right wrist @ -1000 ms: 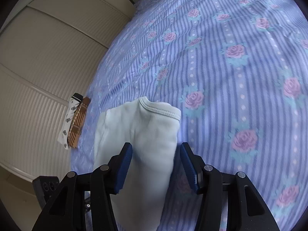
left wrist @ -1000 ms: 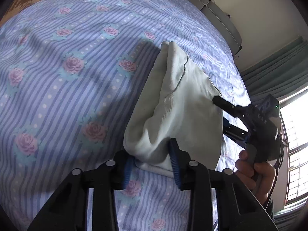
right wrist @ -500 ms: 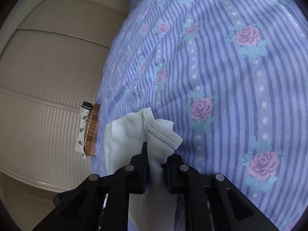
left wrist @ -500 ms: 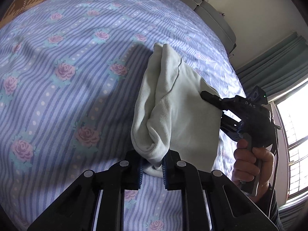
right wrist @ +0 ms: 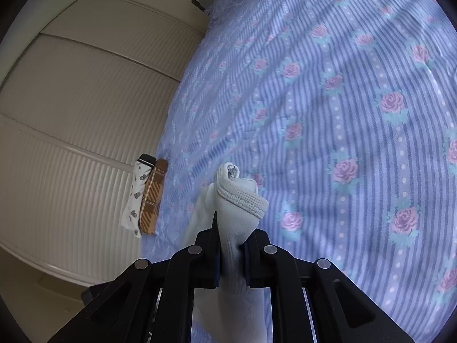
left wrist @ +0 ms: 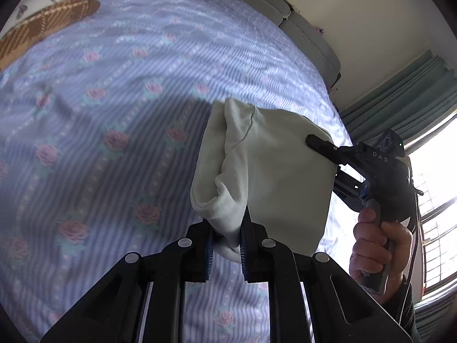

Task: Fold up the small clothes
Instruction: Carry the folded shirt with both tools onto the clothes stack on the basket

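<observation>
A small pale mint-white garment [left wrist: 268, 171] hangs stretched between both grippers, lifted above the bed. My left gripper [left wrist: 227, 245] is shut on its lower bunched corner. My right gripper [right wrist: 231, 245] is shut on the other end, whose ribbed hem [right wrist: 242, 197] folds over above the jaws. In the left wrist view the right gripper [left wrist: 337, 157] shows at the garment's right edge, held by a hand [left wrist: 377, 245].
The bed [right wrist: 342, 100] has a blue striped sheet with pink roses. Two folded items, one brown plaid [right wrist: 152, 197] and one white patterned [right wrist: 135, 197], lie at the bed's edge by a ribbed wardrobe door [right wrist: 71, 143]. Curtains and a bright window [left wrist: 428, 171] are at the right.
Both grippers went from open around the garment to shut on it. The garment has been lifted off the sheet and hangs between them.
</observation>
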### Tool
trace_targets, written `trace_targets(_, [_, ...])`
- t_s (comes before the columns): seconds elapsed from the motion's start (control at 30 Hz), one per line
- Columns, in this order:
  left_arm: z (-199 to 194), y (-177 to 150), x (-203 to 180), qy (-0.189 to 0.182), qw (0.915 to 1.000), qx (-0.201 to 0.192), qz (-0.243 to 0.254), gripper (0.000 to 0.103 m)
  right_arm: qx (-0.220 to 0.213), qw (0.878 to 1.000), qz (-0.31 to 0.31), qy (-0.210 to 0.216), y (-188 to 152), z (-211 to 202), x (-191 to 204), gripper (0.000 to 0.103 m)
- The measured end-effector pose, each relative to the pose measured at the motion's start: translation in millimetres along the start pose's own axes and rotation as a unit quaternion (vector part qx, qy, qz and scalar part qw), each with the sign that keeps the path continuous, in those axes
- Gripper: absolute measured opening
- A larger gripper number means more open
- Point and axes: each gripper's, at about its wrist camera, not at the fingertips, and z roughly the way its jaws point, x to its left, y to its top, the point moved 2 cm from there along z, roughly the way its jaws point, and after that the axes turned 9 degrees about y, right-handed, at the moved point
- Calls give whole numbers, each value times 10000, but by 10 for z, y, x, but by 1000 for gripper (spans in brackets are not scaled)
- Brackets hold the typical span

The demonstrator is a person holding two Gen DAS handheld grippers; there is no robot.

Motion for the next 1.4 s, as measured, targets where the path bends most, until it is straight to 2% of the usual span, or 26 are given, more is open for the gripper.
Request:
trace_targets(0.3, [-615, 235, 249, -145, 9992, -343, -133, 16, -15, 9994, -337, 23, 14, 127, 709, 13])
trace_targets(0.53, [-1144, 719, 746, -83, 9975, -645, -289, 16, 139, 9981, -547, 232, 94, 638, 1339, 13])
trace_targets(0.63, [-1407, 1022, 1036, 16, 9961, -833, -294, 16, 255, 9965, -714, 348, 188, 1064, 1724, 13])
trace_targets(0.77, [-1824, 1502, 1492, 379, 9912, -1241, -244, 16, 416, 9921, -1020, 600, 359, 1740, 2338, 13])
trace_targets(0.93, [-2312, 2225, 2125, 895, 9791, -1813, -204, 16, 469, 9839, -1339, 1084, 557, 2677, 3096, 13])
trace_targets(1.03, [-2387, 2538, 2449, 1051, 9749, -1953, -169, 16, 413, 9800, -1418, 1334, 641, 3220, 3380, 13])
trace_targets(1.1, [-2291, 2691, 2671, 1115, 9750, -1915, -176, 16, 417, 9796, -1384, 1395, 650, 3482, 3410, 13])
trace_targets(1.2, [-2002, 2759, 3029, 1043, 9806, -1620, -349, 16, 487, 9833, -1179, 1295, 644, 3850, 3232, 13])
trace_targets(1.3, [-1601, 2651, 3344, 1006, 9860, -1157, -654, 16, 717, 9890, -839, 989, 607, 4121, 2883, 13])
trace_targets(1.4, [-1388, 2472, 3434, 990, 9871, -1003, -762, 17, 880, 9914, -646, 721, 471, 4251, 2545, 13])
